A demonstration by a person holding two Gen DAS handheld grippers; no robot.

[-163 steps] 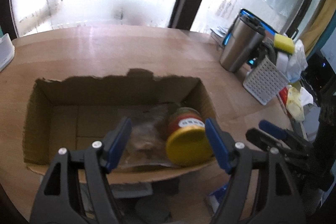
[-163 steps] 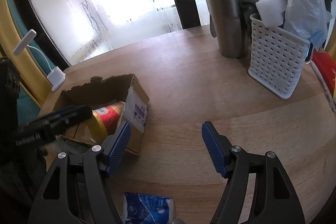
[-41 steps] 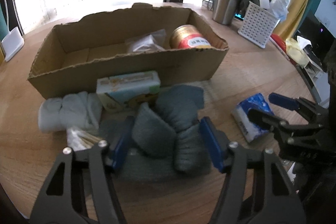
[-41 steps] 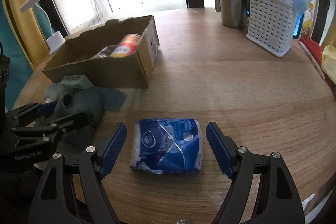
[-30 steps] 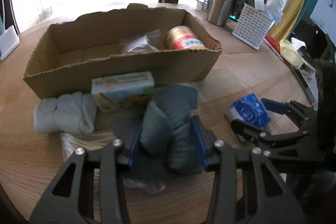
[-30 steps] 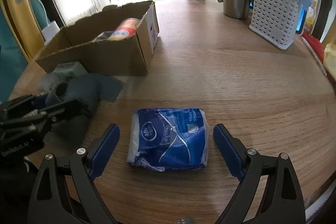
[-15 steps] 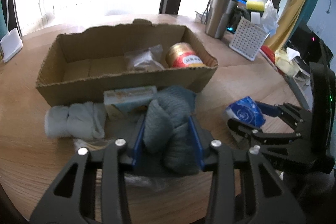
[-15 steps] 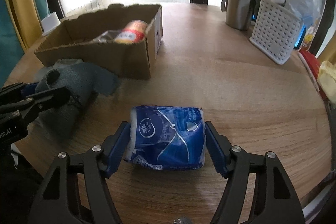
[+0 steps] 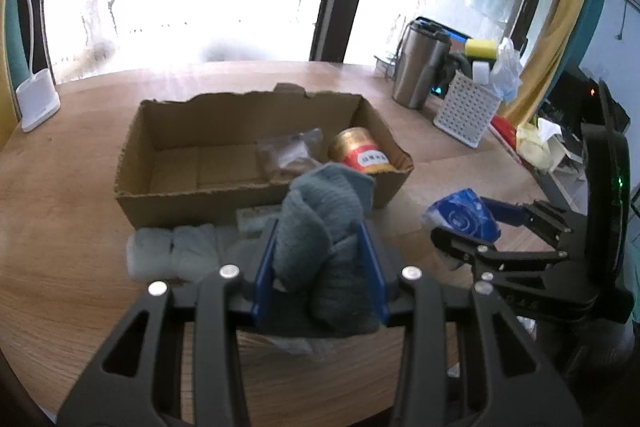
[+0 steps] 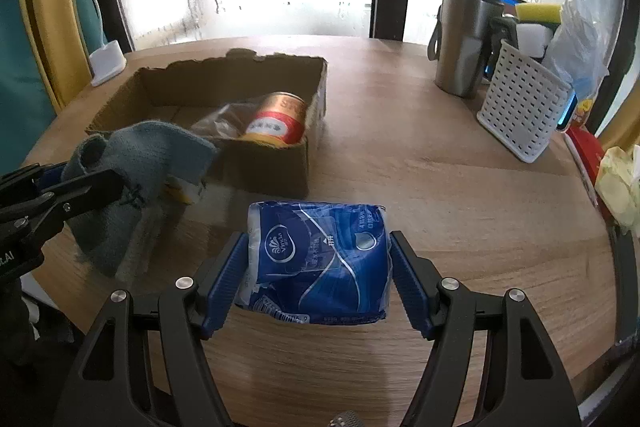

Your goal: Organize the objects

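Note:
My left gripper [image 9: 320, 267] is shut on a grey knitted cloth [image 9: 324, 227] and holds it raised in front of the open cardboard box [image 9: 168, 191]. The cloth also shows in the right wrist view [image 10: 136, 163]. My right gripper [image 10: 318, 279] is shut on a blue tissue pack [image 10: 316, 255] and holds it above the table, to the right of the box [image 10: 264, 167]. The pack shows in the left wrist view [image 9: 460, 215]. In the box lie a red and gold can [image 9: 362, 151] and a clear bag [image 9: 288, 151].
A rolled white cloth [image 9: 172, 251] and a small carton [image 9: 252, 219] lie in front of the box. A steel tumbler [image 10: 460, 39] and a white basket [image 10: 524, 103] with sponges stand at the back right. A white lamp base [image 9: 36, 103] stands at the left.
Both grippers closed, the left on the grey cloth and the right on the tissue pack. Both have lifted their loads off the table toward the box.

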